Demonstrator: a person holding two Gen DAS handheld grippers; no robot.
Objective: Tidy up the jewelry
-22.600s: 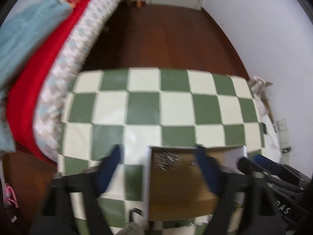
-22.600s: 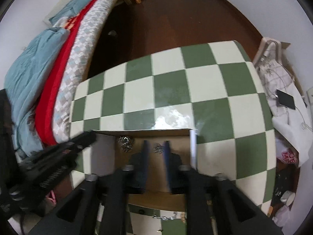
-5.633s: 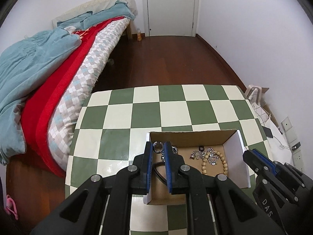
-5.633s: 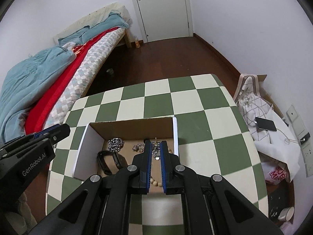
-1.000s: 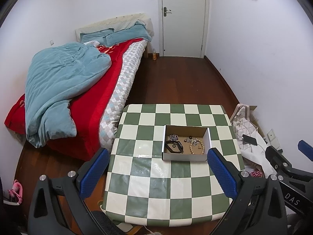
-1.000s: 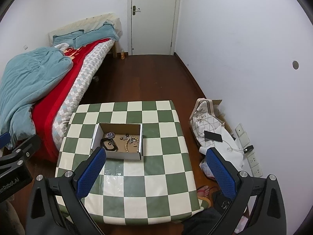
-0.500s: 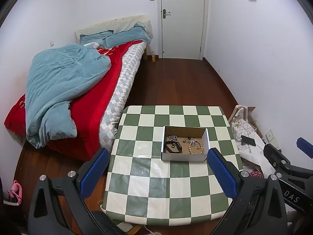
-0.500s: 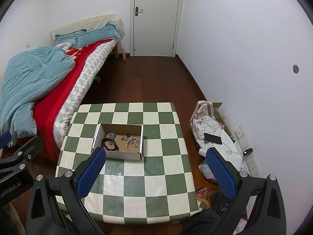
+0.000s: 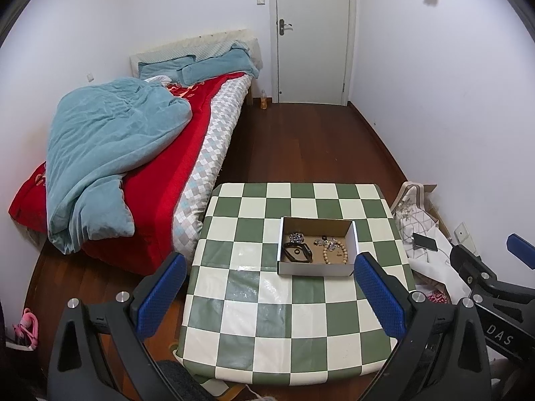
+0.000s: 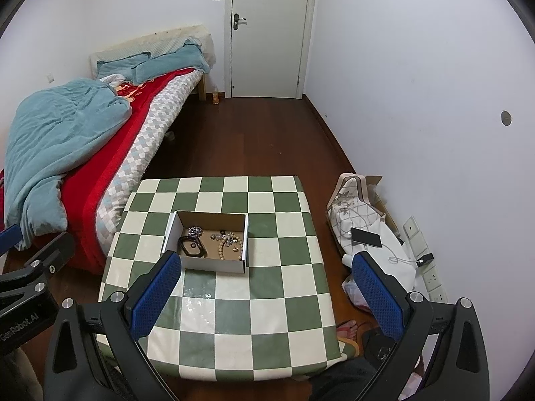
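A shallow cardboard box (image 9: 353, 234) stands on the green-and-white checked table (image 9: 254, 304). Inside it lie a black band (image 9: 297, 252), a silver chain heap (image 9: 295, 236), a wooden bead bracelet (image 9: 335, 254) and small silver pieces (image 9: 326, 242). The box also shows in the right wrist view (image 10: 245, 234), with the black band (image 10: 190, 245) and beads (image 10: 224, 249) in it. My left gripper (image 9: 269, 287) is wide open and empty, held high above and back from the table. My right gripper (image 10: 264, 285) is also wide open and empty, equally high.
A bed with a red cover and a blue duvet (image 9: 110, 153) stands left of the table. A white door (image 9: 312, 33) is at the far wall. A bag with a phone (image 10: 366, 237) lies on the floor at right, by wall sockets (image 10: 414, 230).
Both grippers have risen slightly further up and back, so the table and box look a little smaller. Both stay wide open. The box contents have not moved.
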